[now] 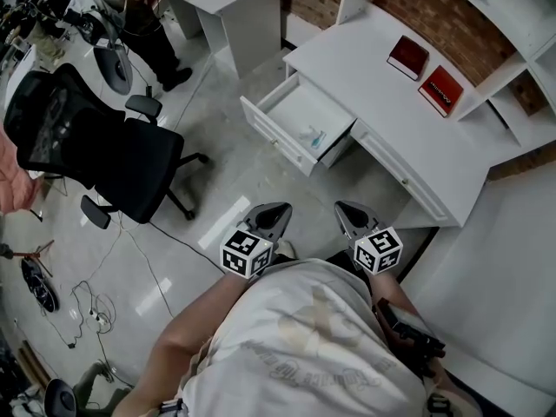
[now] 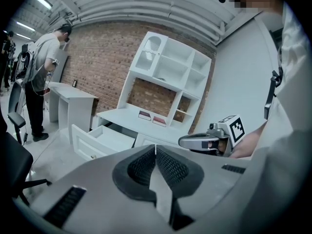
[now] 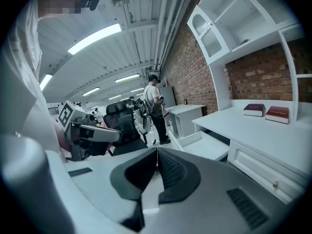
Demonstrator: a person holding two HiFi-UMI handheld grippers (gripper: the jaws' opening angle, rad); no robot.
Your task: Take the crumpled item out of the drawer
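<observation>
White desk [image 1: 408,120] with shelf unit stands against a brick wall; black chair [image 1: 95,146] on the floor to its left, well apart. One drawer [image 1: 271,135] is pulled out of the desk. Left gripper [image 1: 280,208] and right gripper [image 1: 343,208] are side by side close to the person's chest, short of the drawer, touching nothing; both claws clenched, pads together, nothing between them. Two red books [image 1: 407,56] lie near each other on the desktop. Crumpled item [image 1: 313,135], pale, lies inside the drawer by the side wall nearer the grippers, untouched.
</observation>
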